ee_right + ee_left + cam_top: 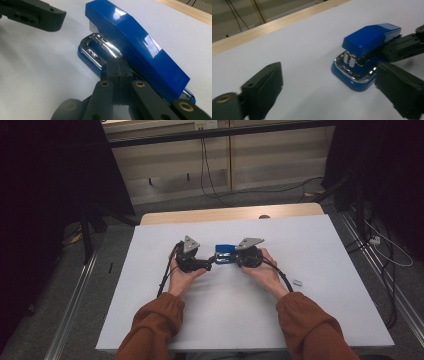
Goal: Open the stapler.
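Stapler (135, 50) sits clamped in right hand-held gripper (119, 75); left hand-held gripper (329, 82) spread wide beside it.

The high view looks forward and down from above the person's side of the table (320, 320), taking in all four edges and the floor beyond the far edge. The left gripper view sits low and close over the tabletop, facing the far wooden edge (274, 23). The right gripper view is closer still. All three views share the blue stapler (225, 254) (367, 45) (140, 47) near the table's middle.
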A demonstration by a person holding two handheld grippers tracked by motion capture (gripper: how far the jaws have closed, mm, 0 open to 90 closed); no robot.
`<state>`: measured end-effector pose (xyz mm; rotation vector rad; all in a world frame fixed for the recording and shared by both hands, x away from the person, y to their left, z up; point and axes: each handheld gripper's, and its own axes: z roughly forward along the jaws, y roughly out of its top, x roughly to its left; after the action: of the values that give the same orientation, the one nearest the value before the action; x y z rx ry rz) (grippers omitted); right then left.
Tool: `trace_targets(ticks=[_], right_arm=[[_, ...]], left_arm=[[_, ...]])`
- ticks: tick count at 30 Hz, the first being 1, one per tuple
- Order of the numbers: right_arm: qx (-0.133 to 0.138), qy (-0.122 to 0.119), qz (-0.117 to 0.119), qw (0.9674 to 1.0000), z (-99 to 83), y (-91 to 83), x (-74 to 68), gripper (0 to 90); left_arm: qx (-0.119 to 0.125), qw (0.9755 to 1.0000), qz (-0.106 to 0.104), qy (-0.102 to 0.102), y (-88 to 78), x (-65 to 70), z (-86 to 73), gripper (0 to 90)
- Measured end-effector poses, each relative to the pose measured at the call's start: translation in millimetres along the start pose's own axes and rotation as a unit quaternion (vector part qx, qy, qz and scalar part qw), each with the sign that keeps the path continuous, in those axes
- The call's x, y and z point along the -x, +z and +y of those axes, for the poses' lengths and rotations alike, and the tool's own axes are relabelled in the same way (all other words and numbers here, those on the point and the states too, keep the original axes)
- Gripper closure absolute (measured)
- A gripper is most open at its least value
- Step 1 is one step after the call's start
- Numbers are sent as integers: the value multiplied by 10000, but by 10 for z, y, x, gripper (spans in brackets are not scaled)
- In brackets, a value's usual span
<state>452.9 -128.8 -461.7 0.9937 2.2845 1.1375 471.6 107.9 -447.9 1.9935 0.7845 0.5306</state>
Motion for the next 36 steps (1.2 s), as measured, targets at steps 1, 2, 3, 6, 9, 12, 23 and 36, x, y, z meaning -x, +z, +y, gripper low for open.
trace_targets(ticks=[1, 2, 3, 6, 9, 12, 23, 36], right_arm=[[4, 23, 8, 10000, -2, 4, 12, 900], [4, 23, 8, 10000, -2, 4, 12, 900], [12, 44, 26, 10000, -4, 5, 17, 900], [18, 50, 37, 10000, -7, 5, 18, 900], [16, 38, 22, 10000, -6, 6, 16, 900], [18, 40, 26, 10000, -7, 6, 16, 900], [18, 48, 16, 10000, -7, 6, 15, 900], [18, 65, 15, 10000, -7, 7, 15, 900]], left_arm=[[-9, 10000, 39, 45, -1, 7, -1, 165], [-5, 10000, 46, 42, 1, 12, -2, 165], [5, 10000, 16, -21, 2, 15, -2, 187], [30, 9998, -160, -125, 5, 11, -5, 317], [-20, 9995, -275, -160, 15, 20, -13, 434], [-2, 9993, -345, -147, 24, 33, -18, 602], [16, 9993, -377, -52, 35, 70, -21, 900], [-80, 9994, -325, -105, 130, 79, -40, 900]])
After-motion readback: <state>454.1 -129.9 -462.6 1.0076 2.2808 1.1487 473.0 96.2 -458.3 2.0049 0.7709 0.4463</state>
